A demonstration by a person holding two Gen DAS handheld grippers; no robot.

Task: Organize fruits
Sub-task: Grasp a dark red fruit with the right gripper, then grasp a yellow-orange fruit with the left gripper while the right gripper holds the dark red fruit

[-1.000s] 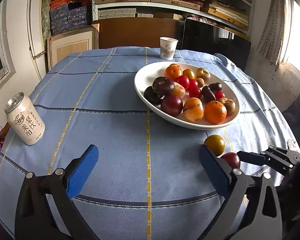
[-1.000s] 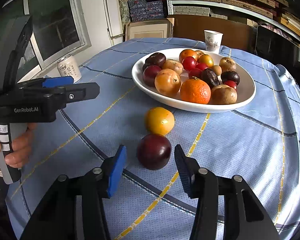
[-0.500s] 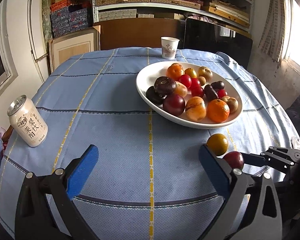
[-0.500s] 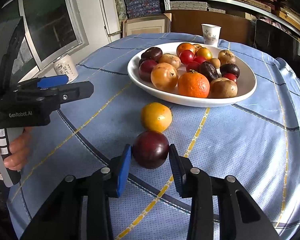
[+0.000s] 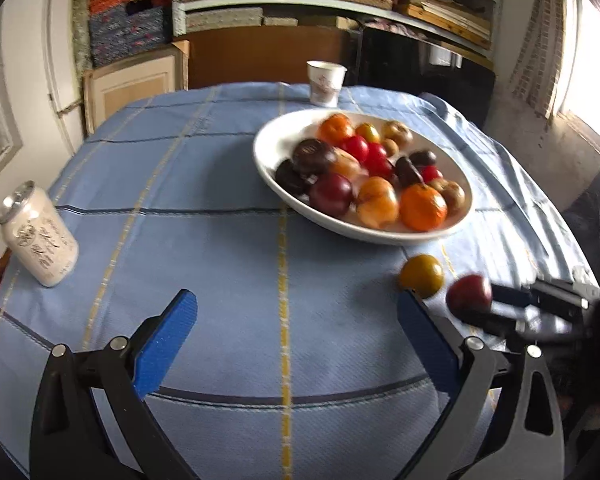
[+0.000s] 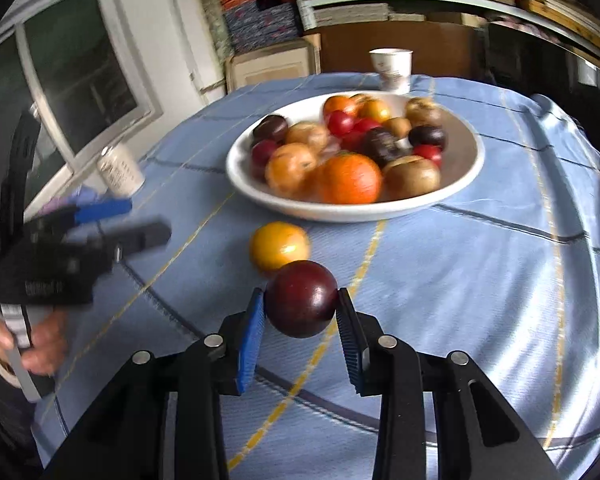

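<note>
**Dark red plum pinched in the right jaws**

In the lower centre of the right wrist view, the right gripper [image 6: 301, 312] has just closed its jaws onto the dark red plum [image 6: 301, 304], both pads pressing its sides. A yellow fruit [image 6: 279, 245] lies just beyond, before the white bowl [image 6: 466, 170]. The left gripper [image 5: 296, 320] hangs spread and empty over the worktop [image 5: 220, 240].

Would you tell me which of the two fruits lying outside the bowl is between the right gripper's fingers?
The dark red plum; the yellow-orange fruit sits free beyond it, nearer the bowl.
</note>
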